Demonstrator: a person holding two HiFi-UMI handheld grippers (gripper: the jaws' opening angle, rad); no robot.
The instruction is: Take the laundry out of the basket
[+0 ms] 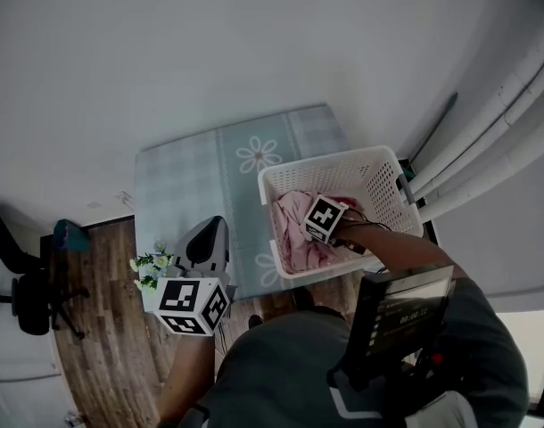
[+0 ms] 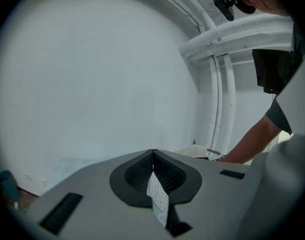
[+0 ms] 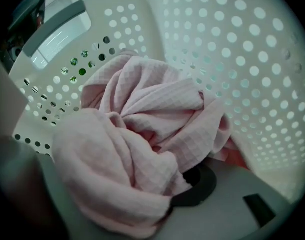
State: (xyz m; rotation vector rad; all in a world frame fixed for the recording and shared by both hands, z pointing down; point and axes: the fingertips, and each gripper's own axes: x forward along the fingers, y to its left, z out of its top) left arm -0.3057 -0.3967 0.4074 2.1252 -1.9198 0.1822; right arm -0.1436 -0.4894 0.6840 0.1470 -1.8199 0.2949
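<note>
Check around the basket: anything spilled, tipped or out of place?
Nothing stands out. The white basket sits upright at the patterned mat's corner. The pink cloth is inside it, with the right gripper shut on it. The left gripper is shut, empty.

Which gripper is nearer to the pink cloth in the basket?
Right. The right gripper is in the basket, shut on the pink cloth; the left gripper is outside it, apart.

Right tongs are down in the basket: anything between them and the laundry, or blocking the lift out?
Nothing visible. The pink cloth is bunched in the right tongs, and the basket is open above it. The left tongs are shut, off to the side, outside the basket.
</note>
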